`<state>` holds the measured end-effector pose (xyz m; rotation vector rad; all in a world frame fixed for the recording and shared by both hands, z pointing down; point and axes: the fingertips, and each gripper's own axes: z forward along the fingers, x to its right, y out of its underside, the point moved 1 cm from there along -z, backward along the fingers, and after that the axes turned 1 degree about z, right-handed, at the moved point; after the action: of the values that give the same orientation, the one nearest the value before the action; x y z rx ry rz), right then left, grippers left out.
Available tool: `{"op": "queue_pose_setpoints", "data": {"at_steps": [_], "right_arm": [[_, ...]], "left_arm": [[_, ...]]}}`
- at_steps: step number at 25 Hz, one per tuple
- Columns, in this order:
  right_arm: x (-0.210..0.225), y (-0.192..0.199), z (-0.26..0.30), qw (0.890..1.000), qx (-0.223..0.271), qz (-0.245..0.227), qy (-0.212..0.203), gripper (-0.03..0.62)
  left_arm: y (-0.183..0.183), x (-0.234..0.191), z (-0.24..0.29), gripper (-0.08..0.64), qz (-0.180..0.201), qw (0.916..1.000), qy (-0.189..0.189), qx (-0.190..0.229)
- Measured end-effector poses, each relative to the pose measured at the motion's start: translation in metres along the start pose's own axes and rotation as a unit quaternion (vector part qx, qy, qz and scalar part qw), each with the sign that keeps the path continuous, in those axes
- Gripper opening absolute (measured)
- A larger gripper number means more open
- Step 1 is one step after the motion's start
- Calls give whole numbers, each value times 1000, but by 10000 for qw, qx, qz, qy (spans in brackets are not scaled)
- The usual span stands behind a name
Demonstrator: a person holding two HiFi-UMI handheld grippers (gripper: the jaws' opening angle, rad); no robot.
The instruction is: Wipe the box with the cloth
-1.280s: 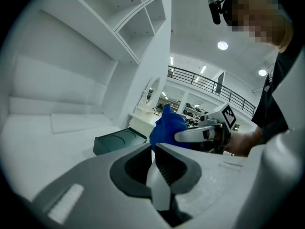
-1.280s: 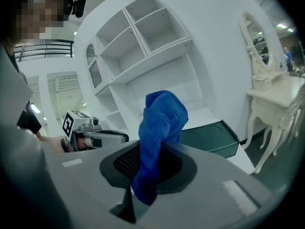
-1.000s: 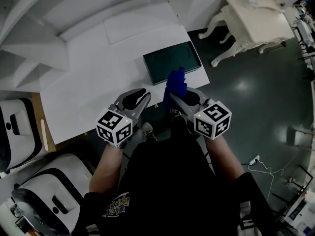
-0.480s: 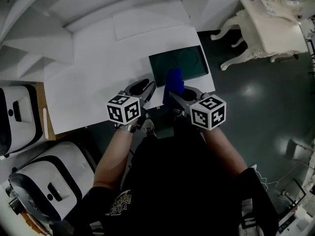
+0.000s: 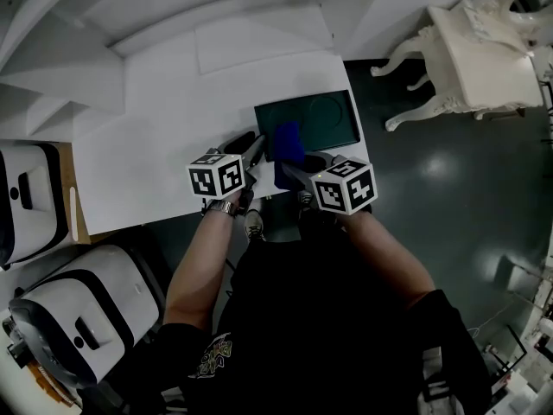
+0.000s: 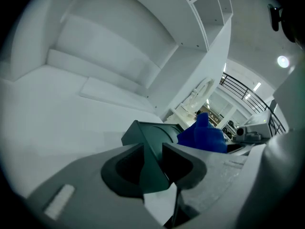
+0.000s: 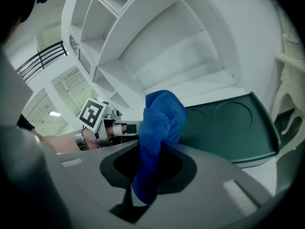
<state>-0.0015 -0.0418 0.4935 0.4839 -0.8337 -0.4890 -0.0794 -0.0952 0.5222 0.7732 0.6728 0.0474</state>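
Observation:
A dark green flat box [image 5: 324, 118] lies at the right end of the white table [image 5: 164, 137]. My right gripper [image 5: 290, 168] is shut on a blue cloth [image 5: 287, 140], which stands bunched over the box's near left part. In the right gripper view the cloth [image 7: 160, 120] rises from between the jaws, in front of the box [image 7: 228, 125]. My left gripper [image 5: 254, 150] is at the box's near left corner. In the left gripper view that corner [image 6: 151, 133] fills the gap between the jaws of the left gripper [image 6: 152, 151], with the cloth [image 6: 204, 135] just right of it.
A flat white sheet [image 5: 259, 46] lies on the table behind the box. White curved steps rise beyond it. An ornate white side table [image 5: 479, 54] stands on the dark floor to the right. White moulded units [image 5: 30, 201] sit at the left.
Both grippers have moved forward to the box. The cloth has gone from the table's edge to over the box's near left part, and the left jaws have closed on the corner.

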Motion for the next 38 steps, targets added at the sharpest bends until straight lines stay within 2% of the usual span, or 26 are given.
{"op": "queue_pose_setpoints", "data": {"at_steps": [4, 11, 16, 26, 33, 38], "right_arm": [[5, 1, 15, 9995, -296, 79, -87, 97], [13, 10, 39, 9967, -800, 86, -68, 97], [14, 12, 47, 9959, -874, 209, -52, 97], [22, 9, 46, 9950, -781, 619, -59, 95], [46, 8, 26, 9939, -570, 931, 146, 95], [72, 8, 0, 9915, -343, 1174, 441, 95]], "left_arm": [[2, -5, 11, 107, -75, 9999, -98, -45], [5, 0, 17, 94, 101, 9996, -149, -224], [7, -3, 15, 90, -137, 9999, -86, -53], [7, -6, 13, 90, -50, 10000, -47, -60], [7, -5, 15, 93, -29, 10000, -14, -62], [7, -5, 14, 94, -29, 10000, 7, -52]]}}
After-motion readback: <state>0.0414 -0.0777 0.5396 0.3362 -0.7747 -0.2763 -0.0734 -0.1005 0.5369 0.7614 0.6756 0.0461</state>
